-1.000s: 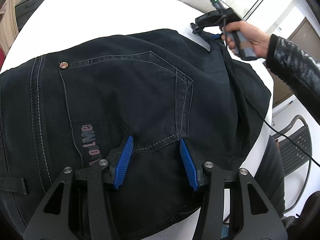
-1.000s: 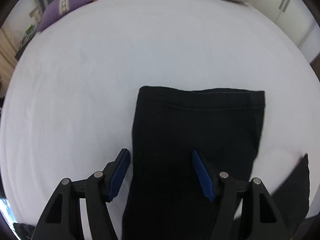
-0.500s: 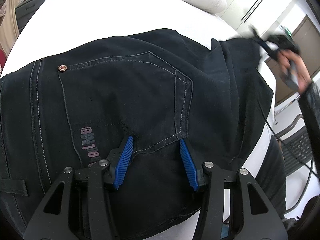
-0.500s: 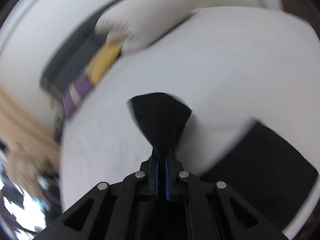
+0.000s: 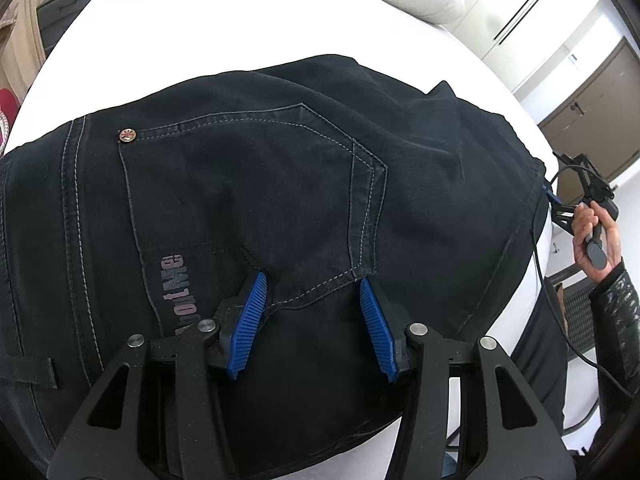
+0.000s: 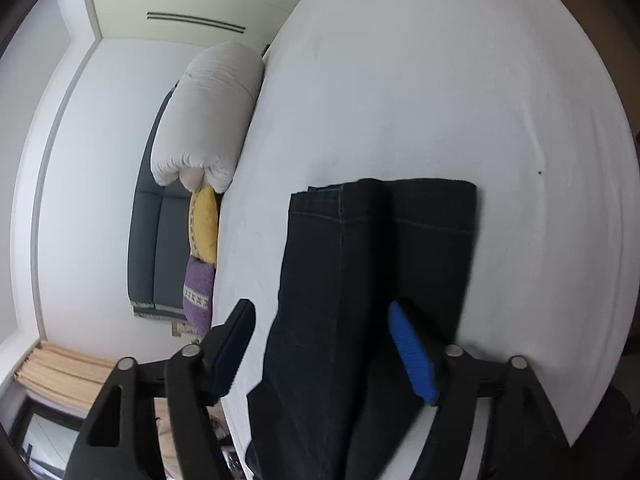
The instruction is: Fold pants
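Black denim pants [image 5: 256, 200] lie on a white bed [image 5: 224, 28], back pocket and waistband up. My left gripper [image 5: 312, 296] is open, its blue pads resting on the cloth at the pocket's lower edge. In the right wrist view the pants' leg ends [image 6: 380, 240] lie flat on the bed [image 6: 440, 80], hems at the far end. My right gripper [image 6: 324, 332] is open, its fingers on either side of the legs. The right gripper also shows in the left wrist view [image 5: 588, 200], held at the bed's right edge.
A white rolled duvet [image 6: 208, 116], a yellow cushion [image 6: 204, 224] and a purple cushion [image 6: 198, 292] lie along the grey headboard [image 6: 152, 240]. A chair [image 5: 576, 308] stands beside the bed at right. Wardrobe doors [image 5: 532, 12] are behind.
My right gripper closed on the leg ends, carried them across the bed, then opened and let them lie flat. My left gripper stayed open on the pocket.
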The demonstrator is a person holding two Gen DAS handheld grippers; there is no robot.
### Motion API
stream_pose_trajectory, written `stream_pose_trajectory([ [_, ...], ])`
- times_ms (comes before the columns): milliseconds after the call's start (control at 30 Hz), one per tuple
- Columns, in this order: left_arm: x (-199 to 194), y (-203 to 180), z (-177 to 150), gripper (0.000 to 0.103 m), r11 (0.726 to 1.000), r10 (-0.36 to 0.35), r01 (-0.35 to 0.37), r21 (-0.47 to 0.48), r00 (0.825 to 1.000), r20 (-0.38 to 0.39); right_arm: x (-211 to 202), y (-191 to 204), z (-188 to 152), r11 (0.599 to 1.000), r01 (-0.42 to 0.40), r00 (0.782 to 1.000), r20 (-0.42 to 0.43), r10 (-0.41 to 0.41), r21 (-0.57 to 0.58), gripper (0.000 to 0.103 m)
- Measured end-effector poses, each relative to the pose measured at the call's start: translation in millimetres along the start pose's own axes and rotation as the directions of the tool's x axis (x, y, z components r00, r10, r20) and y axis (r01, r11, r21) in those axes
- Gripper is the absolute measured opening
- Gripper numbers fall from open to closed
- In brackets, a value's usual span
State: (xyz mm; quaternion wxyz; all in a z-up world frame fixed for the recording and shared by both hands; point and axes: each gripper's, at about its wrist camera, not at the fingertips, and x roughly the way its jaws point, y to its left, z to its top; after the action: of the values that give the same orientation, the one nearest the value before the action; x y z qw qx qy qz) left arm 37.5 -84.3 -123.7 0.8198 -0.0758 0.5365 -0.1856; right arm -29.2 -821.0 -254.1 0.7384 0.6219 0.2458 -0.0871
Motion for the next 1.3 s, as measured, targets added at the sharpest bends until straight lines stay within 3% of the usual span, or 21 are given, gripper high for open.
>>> stream_pose_trajectory([
  [67, 1, 0, -1, 0.047, 1.000, 0.004, -0.004, -0.002, 1.000, -0.001, 5, -3, 0, 1.000, 0.008, 1.000, 0.016, -0.008, 0.023, 0.067],
  [133, 1, 0, -2, 0.047, 1.000, 0.009, -0.009, 0.002, 1.000, -0.003, 22, 6, 1, 0.999, 0.045, 0.999, -0.005, -0.046, -0.010, 0.039],
  [167, 1, -1, -1, 0.047, 1.000, 0.013, -0.013, 0.007, 1.000, -0.005, 30, 5, 2, 0.997, 0.070, 0.997, -0.024, -0.070, -0.028, 0.014],
  [200, 2, -1, -1, 0.047, 1.000, 0.014, -0.014, 0.008, 1.000, -0.007, 36, 2, 4, 0.995, 0.091, 0.995, -0.035, -0.092, -0.034, 0.006],
  [533, 1, -4, 1, 0.048, 1.000, 0.023, -0.022, 0.018, 1.000, -0.018, -9, -23, 2, 0.996, 0.086, 0.994, 0.068, -0.086, -0.008, 0.003],
  [600, 2, -5, 1, 0.048, 1.000, 0.024, -0.024, 0.018, 1.000, -0.017, -9, -24, 2, 0.998, 0.070, 0.996, 0.053, -0.070, -0.005, 0.003],
  [733, 2, -6, 1, 0.048, 0.999, 0.027, -0.026, 0.018, 1.000, -0.015, 3, -18, 5, 0.999, 0.054, 0.999, -0.004, -0.054, 0.004, 0.017],
  [800, 1, -5, 0, 0.048, 1.000, 0.025, -0.024, 0.015, 1.000, -0.014, 6, -24, 7, 0.997, 0.015, 1.000, -0.018, -0.013, 0.076, 0.042],
  [933, 0, -4, -2, 0.048, 1.000, 0.022, -0.022, 0.014, 1.000, -0.012, 11, -13, 11, 0.999, 0.032, 0.999, -0.005, -0.032, 0.036, 0.044],
  [967, 0, -4, -2, 0.048, 1.000, 0.022, -0.022, 0.015, 1.000, -0.012, 16, -13, 14, 0.999, 0.029, 1.000, -0.009, -0.028, 0.044, 0.044],
  [1033, -1, -3, -2, 0.048, 1.000, 0.023, -0.022, 0.013, 1.000, -0.012, 25, -14, 19, 0.998, 0.030, 0.999, -0.020, -0.029, 0.052, 0.032],
  [1100, -1, -3, -2, 0.048, 1.000, 0.023, -0.023, 0.012, 1.000, -0.011, 32, -12, 23, 0.998, 0.050, 0.998, -0.047, -0.049, 0.033, 0.006],
  [1300, 0, -4, 0, 0.048, 1.000, 0.019, -0.019, 0.017, 1.000, -0.017, 4, -14, 12, 0.999, 0.017, 1.000, 0.016, -0.017, 0.028, 0.004],
])
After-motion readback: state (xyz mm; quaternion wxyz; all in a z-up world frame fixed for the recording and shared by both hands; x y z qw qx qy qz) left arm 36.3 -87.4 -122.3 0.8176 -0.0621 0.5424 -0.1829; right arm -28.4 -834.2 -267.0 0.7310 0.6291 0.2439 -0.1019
